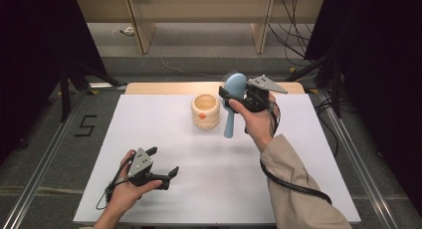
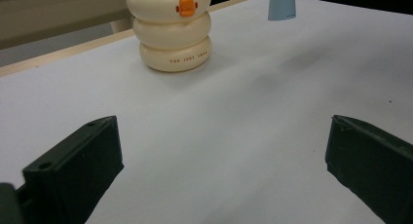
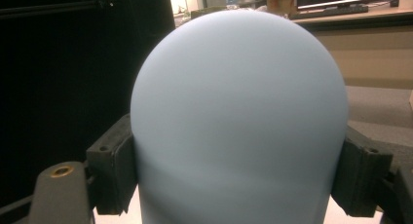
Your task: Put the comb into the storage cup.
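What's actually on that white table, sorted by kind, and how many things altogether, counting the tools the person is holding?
Hairbrush, blue, held upright off the table: 1 — hairbrush
Cream ringed cup with an orange duck bill: 1 — cup
Hand-held grippers: 2 — left gripper, jaws apart and empty; right gripper, clamped on the brush head
Total: 4

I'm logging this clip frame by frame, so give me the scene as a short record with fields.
held item: blue hairbrush, head up, handle hanging down, off the table
holder: right gripper, fingers shut on the brush head
left gripper: open, holding nothing, low near the table's front
container: cream duck-faced cup, upright, just left of the brush
surface: white table
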{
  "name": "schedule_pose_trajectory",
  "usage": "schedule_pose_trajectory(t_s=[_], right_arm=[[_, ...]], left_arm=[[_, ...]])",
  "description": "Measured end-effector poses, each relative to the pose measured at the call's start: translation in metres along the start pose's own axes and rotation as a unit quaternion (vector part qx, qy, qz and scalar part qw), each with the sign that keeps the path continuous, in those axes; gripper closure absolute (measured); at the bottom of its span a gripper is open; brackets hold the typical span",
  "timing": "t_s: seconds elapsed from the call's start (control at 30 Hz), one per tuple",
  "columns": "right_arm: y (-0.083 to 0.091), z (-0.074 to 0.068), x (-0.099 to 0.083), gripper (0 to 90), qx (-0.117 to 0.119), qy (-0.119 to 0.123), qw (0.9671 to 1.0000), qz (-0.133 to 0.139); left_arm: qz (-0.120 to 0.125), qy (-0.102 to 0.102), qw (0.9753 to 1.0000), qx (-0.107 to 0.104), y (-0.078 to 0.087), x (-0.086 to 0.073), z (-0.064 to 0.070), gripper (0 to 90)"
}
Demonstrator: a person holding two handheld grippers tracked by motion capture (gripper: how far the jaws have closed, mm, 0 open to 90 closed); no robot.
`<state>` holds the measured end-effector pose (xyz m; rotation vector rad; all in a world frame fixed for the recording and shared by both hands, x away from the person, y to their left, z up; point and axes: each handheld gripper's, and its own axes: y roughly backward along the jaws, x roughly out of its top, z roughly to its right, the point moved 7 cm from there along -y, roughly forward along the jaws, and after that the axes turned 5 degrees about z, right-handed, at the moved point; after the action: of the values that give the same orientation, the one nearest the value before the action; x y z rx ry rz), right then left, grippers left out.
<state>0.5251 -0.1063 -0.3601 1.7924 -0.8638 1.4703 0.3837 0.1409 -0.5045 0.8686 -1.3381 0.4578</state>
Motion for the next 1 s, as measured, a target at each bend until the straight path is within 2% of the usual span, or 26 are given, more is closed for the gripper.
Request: schedule_pose_trajectory(t_s=[1.0], right_arm=[[-0.001, 0.0014, 0.0003, 20.6, -0.003, -0.002, 1.0, 0.003]], left_arm=[[-0.002, 0.002, 1.0, -0.003, -0.001, -0.0009, 0.0007, 0.0]])
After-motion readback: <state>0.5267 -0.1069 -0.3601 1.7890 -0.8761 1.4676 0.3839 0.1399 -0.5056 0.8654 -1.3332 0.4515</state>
